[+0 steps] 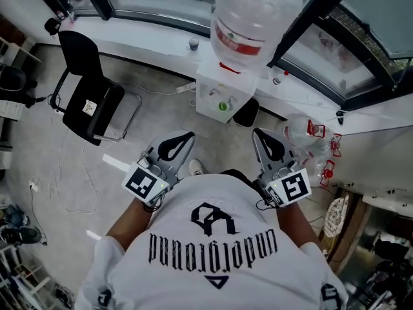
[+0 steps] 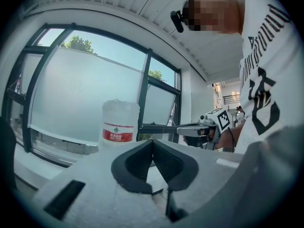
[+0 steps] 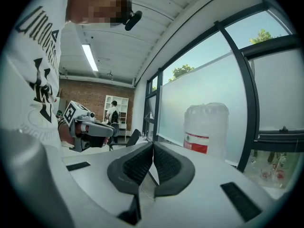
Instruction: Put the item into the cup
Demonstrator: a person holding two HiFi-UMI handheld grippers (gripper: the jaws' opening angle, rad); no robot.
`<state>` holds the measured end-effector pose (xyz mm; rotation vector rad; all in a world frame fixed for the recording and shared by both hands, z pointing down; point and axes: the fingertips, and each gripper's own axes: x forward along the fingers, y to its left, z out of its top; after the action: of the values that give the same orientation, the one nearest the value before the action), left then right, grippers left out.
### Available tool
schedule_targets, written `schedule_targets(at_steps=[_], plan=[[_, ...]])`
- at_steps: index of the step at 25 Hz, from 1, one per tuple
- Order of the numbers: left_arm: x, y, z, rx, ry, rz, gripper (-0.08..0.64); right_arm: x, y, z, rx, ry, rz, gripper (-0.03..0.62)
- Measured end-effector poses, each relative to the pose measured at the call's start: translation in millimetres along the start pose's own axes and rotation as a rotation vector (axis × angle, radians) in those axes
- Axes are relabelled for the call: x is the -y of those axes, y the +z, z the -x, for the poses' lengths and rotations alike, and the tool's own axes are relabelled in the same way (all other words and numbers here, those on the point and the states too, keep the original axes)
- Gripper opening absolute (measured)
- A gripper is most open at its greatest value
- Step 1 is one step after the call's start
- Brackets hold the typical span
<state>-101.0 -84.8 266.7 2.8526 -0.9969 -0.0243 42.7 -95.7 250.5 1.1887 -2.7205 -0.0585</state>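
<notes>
Head view: water bottle [image 1: 255, 18] atop dispenser [image 1: 222, 99]

Mostly greys and whites here: pale grey left gripper [image 1: 181, 139] and right gripper [image 1: 263, 137] with black ribbed pads [image 3: 136, 165], plus black-and-white square markers on the cubes [image 1: 144, 183]. White t-shirt [image 1: 213, 250] with black lettering, black chair [image 1: 90, 102], mottled grey floor [image 1: 58, 173]. Clear water jug [image 1: 255, 18] with a red-and-white label, white dispenser [image 1: 213, 92] with a green bit on it, dark window frames [image 2: 147, 89], reddish brick wall [image 3: 90, 96] way back.

Water bottle [image 1: 255, 18] top past upper edge.
</notes>
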Motion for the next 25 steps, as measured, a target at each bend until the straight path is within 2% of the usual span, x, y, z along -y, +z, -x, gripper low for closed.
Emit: schedule_targets(at_steps=[6,13,25], plan=[[28.2,-3.4,-7.3,-0.011,-0.015,-0.002,0.015,7.3,-5.9,37.3,0.002,-0.033,-0.016,0.017],[84.2,-13.2,-11.5,-0.032,-0.034,0.007,0.015,4.2,-24.1,99.5,-0.009,-0.055,-0.052,0.015],[190.9,-29.0,6.4,-0.042,-0.02,0.012,0.015,-20.3,-35.9,199.9,0.006,-0.028,-0.06,0.015]])
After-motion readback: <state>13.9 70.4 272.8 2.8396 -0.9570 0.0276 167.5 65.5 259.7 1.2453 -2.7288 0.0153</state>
